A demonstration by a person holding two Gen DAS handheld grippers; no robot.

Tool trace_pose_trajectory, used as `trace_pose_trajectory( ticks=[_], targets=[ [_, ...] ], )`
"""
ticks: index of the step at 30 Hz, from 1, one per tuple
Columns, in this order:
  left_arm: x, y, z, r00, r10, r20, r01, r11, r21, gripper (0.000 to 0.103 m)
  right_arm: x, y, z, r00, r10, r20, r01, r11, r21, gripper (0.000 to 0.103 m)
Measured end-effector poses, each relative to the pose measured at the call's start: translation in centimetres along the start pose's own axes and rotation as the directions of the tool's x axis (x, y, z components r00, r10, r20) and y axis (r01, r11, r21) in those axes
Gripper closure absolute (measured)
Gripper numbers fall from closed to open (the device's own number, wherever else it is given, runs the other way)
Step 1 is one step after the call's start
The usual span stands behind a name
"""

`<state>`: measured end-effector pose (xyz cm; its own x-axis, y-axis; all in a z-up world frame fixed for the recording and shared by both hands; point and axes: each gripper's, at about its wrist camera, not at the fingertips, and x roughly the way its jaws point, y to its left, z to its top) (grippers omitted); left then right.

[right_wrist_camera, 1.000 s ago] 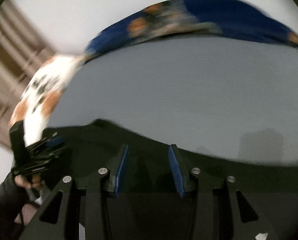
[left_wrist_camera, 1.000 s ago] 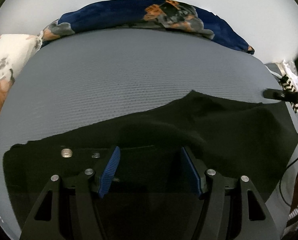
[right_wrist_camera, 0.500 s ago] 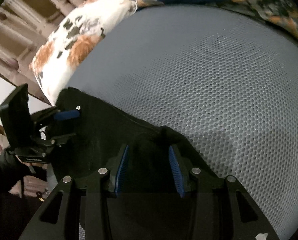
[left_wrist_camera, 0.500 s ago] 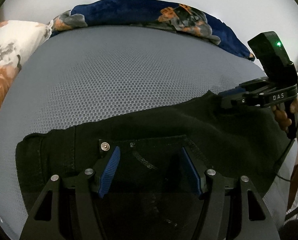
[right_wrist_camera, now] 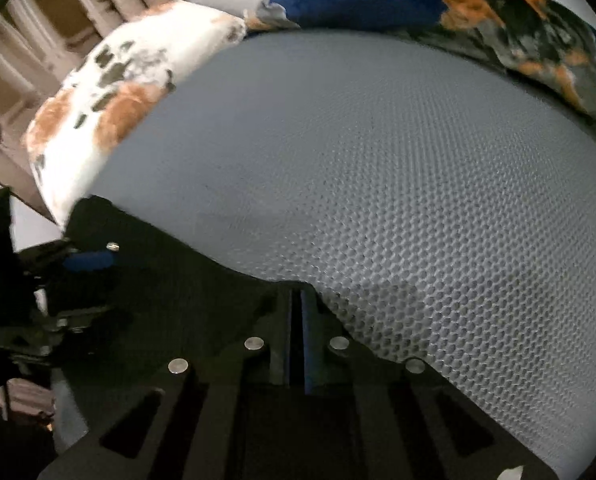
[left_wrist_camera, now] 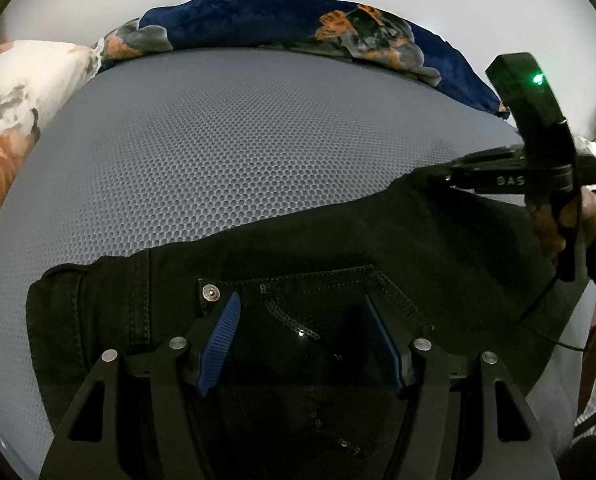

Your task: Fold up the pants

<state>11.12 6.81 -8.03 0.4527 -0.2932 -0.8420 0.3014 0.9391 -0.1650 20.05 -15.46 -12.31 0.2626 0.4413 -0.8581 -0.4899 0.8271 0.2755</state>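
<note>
Black denim pants (left_wrist_camera: 282,276) lie across the near part of a grey honeycomb-mesh mattress (left_wrist_camera: 234,152), the waistband end toward the left of the left wrist view and the legs running off to the right. A back pocket (left_wrist_camera: 317,300) with dotted stitching and a metal rivet (left_wrist_camera: 210,293) at its corner faces up.

In that view the left gripper (left_wrist_camera: 301,336) hangs just over the pocket with its blue ribbed pads (left_wrist_camera: 218,344) spread wide and nothing between them; the left pad sits beside the rivet. The right gripper (left_wrist_camera: 449,178) reaches in from the right edge, its tips at the far edge of the pants, a green light glowing on its housing, and the person's hand (left_wrist_camera: 565,220) wrapped around the handle.

From the right wrist view, the right gripper (right_wrist_camera: 298,320) has its two fingers pressed nearly together, with dark cloth at the fabric's edge (right_wrist_camera: 202,280) pinched in the thin gap between them. The left gripper (right_wrist_camera: 86,260) shows at the left of that view, over the pants.

Along the far side of the mattress lie a navy floral blanket (left_wrist_camera: 298,24) and a white pillow with orange flowers (right_wrist_camera: 118,96).
</note>
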Motion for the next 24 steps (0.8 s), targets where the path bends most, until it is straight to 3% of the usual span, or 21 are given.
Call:
trace_pose_trajectory(
  ticks=[3,4,6,10,12,15,17,20,24],
  targets=[
    [-0.1,-0.4,0.1,1.000,0.020,0.003,-0.020,1.000,0.009,0.040,-1.2,-0.2,-0.1,0.999,-0.022,0.023,0.021,0.999,0.036,0.086],
    [-0.2,-0.6,0.1,0.999,0.030,0.009,-0.031,0.999,0.014,0.040,-2.6,-0.5,-0.3,0.998,-0.037,0.053,0.034,0.997,0.070,0.075],
    [-0.8,-1.4,0.4,0.998,0.051,0.041,-0.052,0.998,0.034,0.040,-5.6,-1.1,-1.2,0.989,-0.084,0.120,0.072,0.992,0.103,0.074],
    [-2.2,-3.9,1.3,0.992,0.039,0.119,-0.054,0.991,0.121,0.040,-10.6,-3.1,-4.2,0.963,-0.212,0.165,0.182,0.967,0.181,0.074],
    [-2.0,-5.5,2.0,0.993,0.017,0.121,-0.038,0.985,0.170,0.040,-13.1,-4.6,-6.9,0.935,-0.317,0.160,0.276,0.932,0.234,0.074],
    [-0.7,-8.2,3.4,0.994,-0.026,0.106,0.002,0.974,0.226,0.040,-15.0,-6.6,-10.5,0.908,-0.401,0.121,0.348,0.882,0.317,0.074],
    [0.6,-9.9,4.3,0.994,-0.073,0.084,0.050,0.969,0.244,0.040,-15.5,-7.4,-12.2,0.898,-0.428,0.107,0.368,0.860,0.352,0.074],
    [2.6,-11.7,5.3,0.991,-0.126,0.045,0.112,0.964,0.240,0.040,-15.4,-8.8,-14.6,0.900,-0.429,0.083,0.363,0.840,0.404,0.074],
    [4.6,-13.4,6.4,0.990,-0.142,0.023,0.132,0.960,0.248,0.040,-13.9,-9.4,-15.4,0.890,-0.452,0.062,0.389,0.822,0.416,0.074]
  ],
)
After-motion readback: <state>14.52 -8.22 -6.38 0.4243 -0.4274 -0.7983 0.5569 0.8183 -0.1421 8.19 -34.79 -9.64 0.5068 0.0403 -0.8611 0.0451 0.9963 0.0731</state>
